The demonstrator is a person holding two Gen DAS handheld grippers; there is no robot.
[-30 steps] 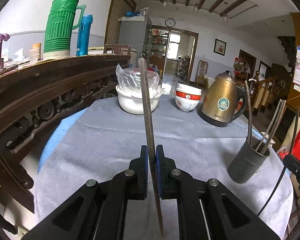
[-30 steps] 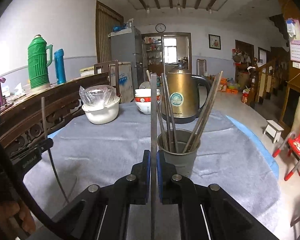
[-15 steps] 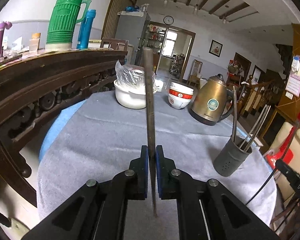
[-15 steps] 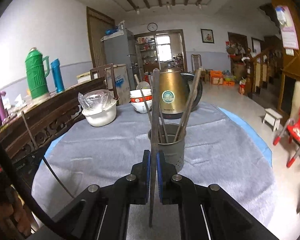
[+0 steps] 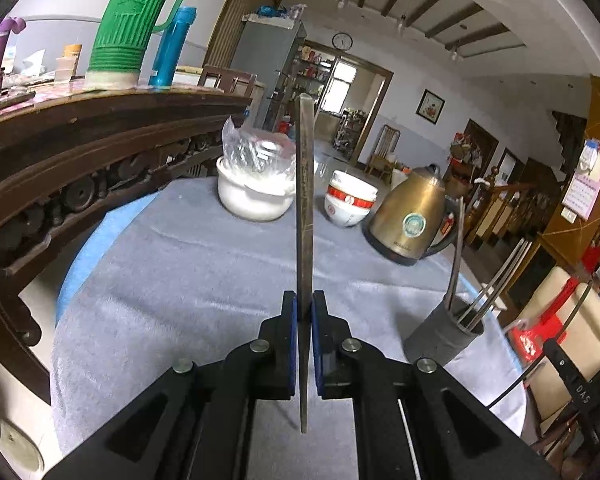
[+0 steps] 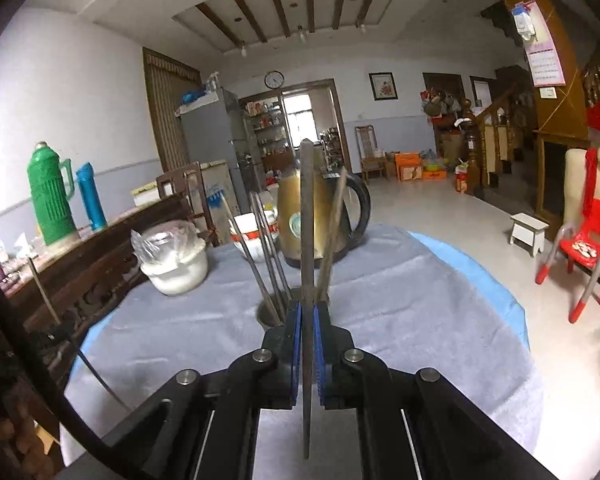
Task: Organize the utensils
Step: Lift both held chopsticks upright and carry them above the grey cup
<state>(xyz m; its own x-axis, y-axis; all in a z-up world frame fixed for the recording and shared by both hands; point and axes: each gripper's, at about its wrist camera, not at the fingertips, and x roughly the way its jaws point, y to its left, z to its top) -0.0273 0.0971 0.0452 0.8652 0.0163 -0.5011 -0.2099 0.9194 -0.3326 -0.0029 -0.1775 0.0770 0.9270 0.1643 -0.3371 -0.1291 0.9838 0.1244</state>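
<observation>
My left gripper (image 5: 303, 312) is shut on a metal chopstick (image 5: 305, 200) that stands upright above the grey cloth. A dark grey utensil holder (image 5: 444, 338) with several metal chopsticks stands to its right on the table. My right gripper (image 6: 307, 320) is shut on another metal chopstick (image 6: 308, 220), held upright just in front of and above the holder (image 6: 269, 315), whose body the fingers mostly hide. The chopsticks in the holder (image 6: 268, 256) lean outward.
A gold kettle (image 5: 412, 220), stacked red-and-white bowls (image 5: 350, 202) and a white bowl with a plastic bag (image 5: 254, 192) stand at the back of the table. A dark wooden sideboard (image 5: 80, 140) with green and blue flasks runs along the left. A red chair (image 6: 588, 244) stands right.
Both grippers have risen and pulled back, still holding their chopsticks. In the right wrist view the holder has sunk lower and is now partly behind the fingers.
</observation>
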